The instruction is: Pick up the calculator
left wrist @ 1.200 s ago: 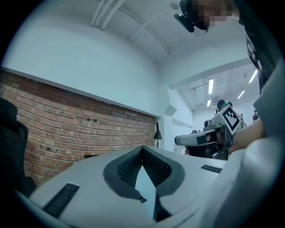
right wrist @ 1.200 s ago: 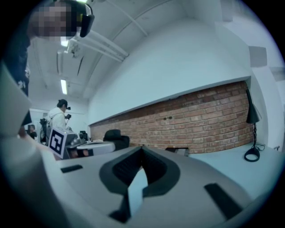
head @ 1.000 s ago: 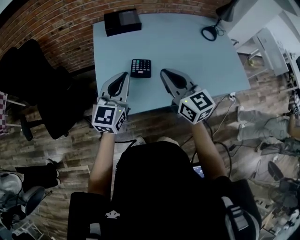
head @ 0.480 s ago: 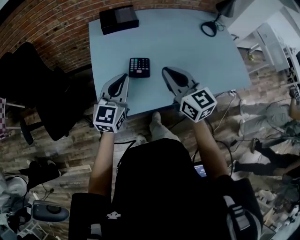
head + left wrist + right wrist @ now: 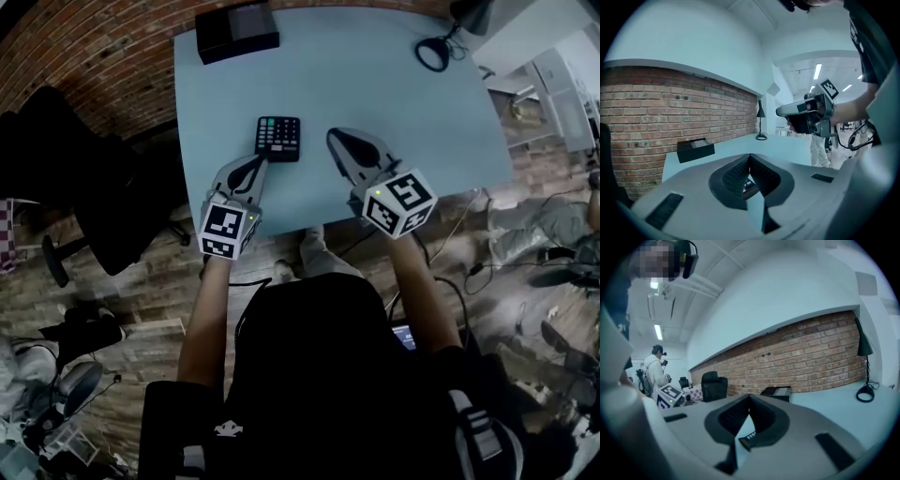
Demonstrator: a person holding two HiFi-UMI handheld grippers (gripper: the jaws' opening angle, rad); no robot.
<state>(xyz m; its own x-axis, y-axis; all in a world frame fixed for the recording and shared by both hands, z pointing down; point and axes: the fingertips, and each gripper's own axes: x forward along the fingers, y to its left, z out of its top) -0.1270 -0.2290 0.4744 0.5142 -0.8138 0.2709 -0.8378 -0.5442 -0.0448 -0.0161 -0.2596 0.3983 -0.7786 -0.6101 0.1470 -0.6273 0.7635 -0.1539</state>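
**Step in hand (judged):** approach only; no grasp is made yet.

**Left:** The grey, two-jaw left gripper (image 5: 260, 163) has its jaws clenched together on nothing. Its tips lie just beside the near left corner of the flat, black, rectangular plastic calculator (image 5: 278, 138). Whether they touch it cannot be told.

**Right:** The matching grey right gripper (image 5: 334, 138) is likewise clenched and empty. Its tips are near the calculator's right side, but apart from it.

**Recommendation:**
- Whichever gripper takes the calculator must release its jaws before closing in.
- The casing is thin and lies flush, so the jaws should either span its narrow width from above or catch one raised edge.
- The other gripper, kept clenched, could brace the opposite side.
- Risk: a shut tip could simply push the calculator across the smooth surface.

**Task item:** The calculator lies flat on the pale blue tabletop (image 5: 375, 84), left of centre and nearer the near edge than the far edge. It sits roughly square to the table's edges. The face shows a grid of small keys, some coloured. The display cannot be made out.
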